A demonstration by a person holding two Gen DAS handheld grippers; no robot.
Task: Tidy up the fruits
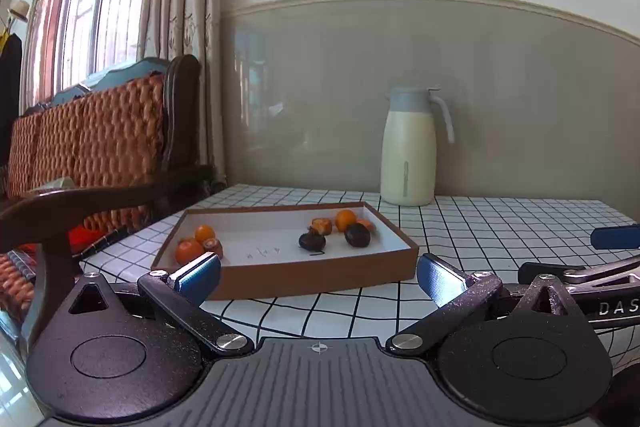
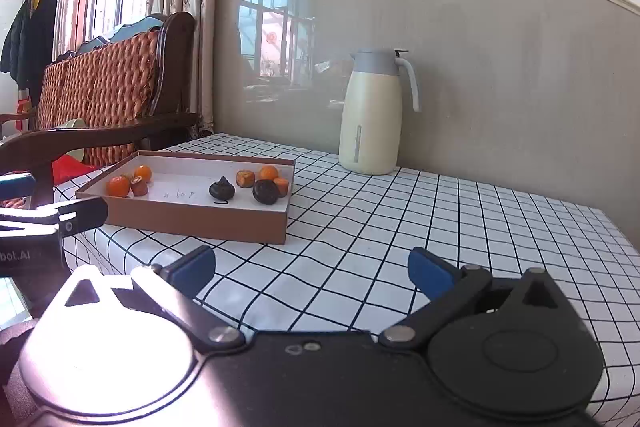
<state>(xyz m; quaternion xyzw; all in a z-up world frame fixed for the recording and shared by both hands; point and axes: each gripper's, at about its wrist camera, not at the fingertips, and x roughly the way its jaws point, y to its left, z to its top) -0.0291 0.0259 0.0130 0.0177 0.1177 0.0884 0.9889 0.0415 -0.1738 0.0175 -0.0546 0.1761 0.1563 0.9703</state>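
Observation:
A shallow brown box (image 1: 304, 273) (image 2: 192, 223) lies on the checked tablecloth. At its left end sit small orange fruits (image 1: 189, 251) (image 2: 119, 185). At its right end are two dark fruits (image 1: 357, 235) (image 2: 265, 191), with more orange pieces (image 1: 345, 219) (image 2: 268, 173) behind them. My left gripper (image 1: 318, 277) is open and empty, just in front of the box's near wall. My right gripper (image 2: 312, 269) is open and empty over the cloth, in front of and right of the box.
A cream thermos jug (image 1: 409, 151) (image 2: 372, 115) stands at the back by the wall. A wicker-backed wooden chair (image 1: 100, 147) (image 2: 104, 87) stands left of the table. The table's right edge (image 2: 616, 223) is near. Each gripper shows at the other view's edge (image 1: 616, 237).

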